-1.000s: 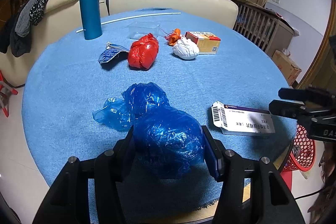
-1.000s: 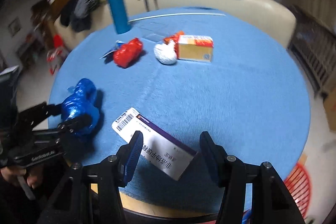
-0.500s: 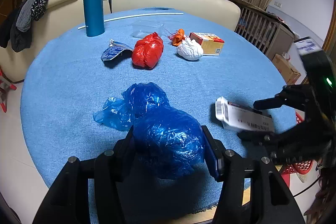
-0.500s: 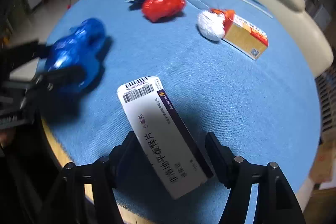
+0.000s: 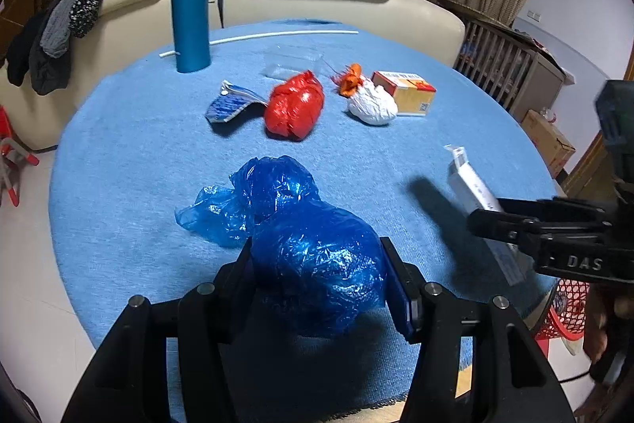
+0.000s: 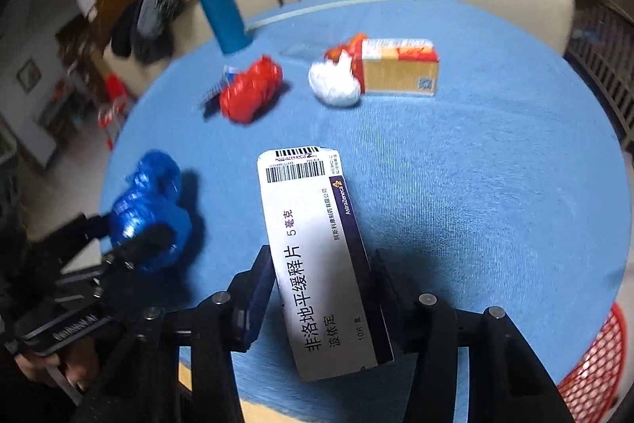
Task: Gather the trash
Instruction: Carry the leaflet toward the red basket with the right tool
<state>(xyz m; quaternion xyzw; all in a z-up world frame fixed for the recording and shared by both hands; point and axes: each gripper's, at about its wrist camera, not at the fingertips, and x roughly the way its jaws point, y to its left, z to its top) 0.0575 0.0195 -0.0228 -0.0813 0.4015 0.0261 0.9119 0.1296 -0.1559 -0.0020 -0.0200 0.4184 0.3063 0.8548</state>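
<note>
A crumpled blue plastic bag (image 5: 317, 276) lies near the front edge of the round table's blue cloth (image 5: 130, 161). My left gripper (image 5: 317, 254) is shut on it, both pads pressed into its sides. A white and purple medicine box (image 6: 313, 224) stands lengthwise between the fingers of my right gripper (image 6: 321, 258). The jaws are closing and the pads touch the box's long sides. In the left wrist view the box (image 5: 471, 185) hangs tilted above the cloth and casts a shadow. The right wrist view shows the left gripper (image 6: 126, 228) on the blue bag (image 6: 146, 197) at the left.
Farther back lie a red bag (image 5: 295, 106), a white bag (image 5: 372, 104), an orange carton (image 5: 408, 92), a blue foil wrapper (image 5: 232, 102), a clear tray (image 5: 293, 62) and a white rod (image 5: 277, 35). A teal bottle (image 5: 190, 6) stands upright. A red basket (image 6: 594, 359) sits below the table's right edge.
The medicine box lay flat on the cloth a second ago; now the right gripper grips it and has lifted and tilted it. The left gripper and the blue bag have not moved.
</note>
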